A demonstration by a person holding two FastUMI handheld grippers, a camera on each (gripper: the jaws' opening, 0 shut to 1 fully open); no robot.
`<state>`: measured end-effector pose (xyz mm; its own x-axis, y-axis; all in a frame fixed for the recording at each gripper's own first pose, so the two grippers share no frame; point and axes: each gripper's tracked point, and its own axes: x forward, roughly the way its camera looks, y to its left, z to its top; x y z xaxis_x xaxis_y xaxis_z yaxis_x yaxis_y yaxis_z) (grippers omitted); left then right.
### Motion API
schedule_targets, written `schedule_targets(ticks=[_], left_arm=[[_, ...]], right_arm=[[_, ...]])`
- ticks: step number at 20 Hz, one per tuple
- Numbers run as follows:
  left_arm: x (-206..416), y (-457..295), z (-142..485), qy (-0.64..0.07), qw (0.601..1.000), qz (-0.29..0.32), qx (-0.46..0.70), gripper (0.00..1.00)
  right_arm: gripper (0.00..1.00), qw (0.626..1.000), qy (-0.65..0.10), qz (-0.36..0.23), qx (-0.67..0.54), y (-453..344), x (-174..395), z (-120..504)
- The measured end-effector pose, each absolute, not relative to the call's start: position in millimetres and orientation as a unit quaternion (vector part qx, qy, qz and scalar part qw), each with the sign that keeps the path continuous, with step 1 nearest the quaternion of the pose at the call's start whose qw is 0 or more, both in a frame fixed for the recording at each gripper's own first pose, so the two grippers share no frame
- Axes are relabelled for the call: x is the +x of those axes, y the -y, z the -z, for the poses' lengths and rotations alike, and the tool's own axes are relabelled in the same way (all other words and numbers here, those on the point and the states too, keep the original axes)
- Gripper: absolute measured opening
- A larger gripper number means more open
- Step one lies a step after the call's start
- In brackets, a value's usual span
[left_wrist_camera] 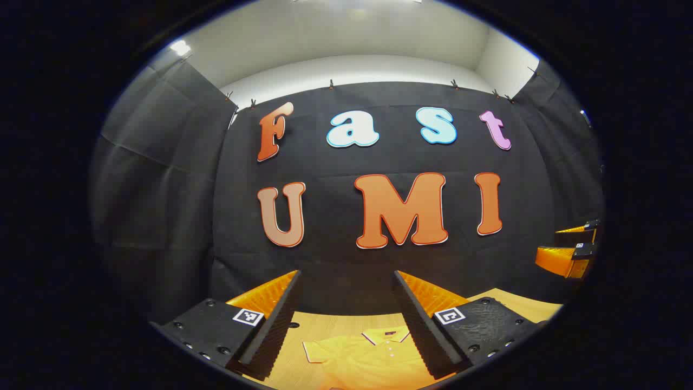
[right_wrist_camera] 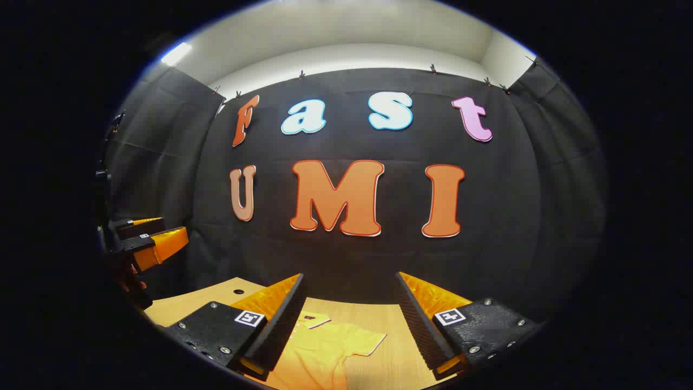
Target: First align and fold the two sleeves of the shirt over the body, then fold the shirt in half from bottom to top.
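The yellow shirt [left_wrist_camera: 368, 355] lies flat on the wooden worktop [left_wrist_camera: 325, 325], down below both grippers. Nothing is folded yet, so I think the sleeves come first.

In the left gripper view, the left gripper [left_wrist_camera: 346, 319] hangs high over the shirt with its jaws wide apart and nothing between them. The shirt sits at 6 o'clock from the jaws. Its collar [left_wrist_camera: 387, 336] points away, toward 12 o'clock, so the shirt runs long from 6 to 12. One sleeve [left_wrist_camera: 316, 351] sticks out toward 9 o'clock.

In the right gripper view, the right gripper [right_wrist_camera: 349, 319] is also high up, jaws wide apart and empty. Here the other sleeve [right_wrist_camera: 363, 341] points toward 3 o'clock, right under the gap.

So each gripper is nearest its own sleeve. Both must go down a good way to reach the cloth.
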<state>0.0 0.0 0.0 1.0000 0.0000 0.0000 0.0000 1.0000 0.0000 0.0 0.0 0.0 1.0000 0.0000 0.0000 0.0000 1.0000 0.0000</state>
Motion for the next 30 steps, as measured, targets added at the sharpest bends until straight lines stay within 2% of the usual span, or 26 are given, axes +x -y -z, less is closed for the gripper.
schedule_targets(ticks=[1,3,4,6,7,8,9,10,11,17,18,19,20,30], left_arm=[[-1,3,-1,0.0,1.0,-0.004,0.004,0.99],[-7,7,-3,0.003,1.0,-0.012,0.011,0.99],[-9,9,1,-0.002,1.0,-0.016,0.01,0.98],[-14,16,7,-0.012,1.0,-0.011,-0.001,0.98],[-13,16,7,-0.012,1.0,-0.01,-0.004,0.99],[-11,15,8,-0.01,1.0,-0.009,-0.004,0.98],[-5,15,8,-0.008,1.0,-0.004,-0.001,0.98],[0,15,9,-0.01,1.0,0.002,0.001,0.98],[3,15,9,-0.01,1.0,0.006,0.002,0.98],[18,10,16,-0.012,0.999,0.039,-0.002,0.98],[21,6,18,-0.013,0.999,0.04,-0.002,0.99],[23,1,19,-0.015,0.999,0.038,-0.002,0.99],[27,-4,20,-0.016,0.999,0.038,-0.002,0.99],[30,-49,32,-0.028,1.0,0.012,0.008,0.99]], right_arm=[[0.98,1.0,0.002,-0.009,-0.005,-1,3,1],[0.98,1.0,0.004,-0.027,-0.012,-6,7,5],[0.94,0.999,0.0,-0.033,-0.01,-7,8,9],[0.98,0.999,-0.002,-0.033,-0.006,-9,9,12],[0.94,0.999,-0.002,-0.034,-0.007,-11,10,11],[0.98,0.999,0.004,-0.033,-0.01,-14,11,9],[0.98,1.0,0.008,-0.026,-0.016,-15,15,6],[0.94,1.0,0.006,-0.018,-0.017,-14,17,7],[0.98,1.0,0.006,-0.013,-0.014,-14,19,5],[0.98,1.0,-0.003,0.017,0.0,-24,31,8],[0.98,1.0,-0.012,0.021,0.002,-24,34,14],[0.94,0.999,-0.026,0.025,0.002,-23,36,22],[0.98,0.999,-0.038,0.032,0.001,-20,39,29],[0.99,0.975,-0.197,0.096,0.039,31,92,125]])
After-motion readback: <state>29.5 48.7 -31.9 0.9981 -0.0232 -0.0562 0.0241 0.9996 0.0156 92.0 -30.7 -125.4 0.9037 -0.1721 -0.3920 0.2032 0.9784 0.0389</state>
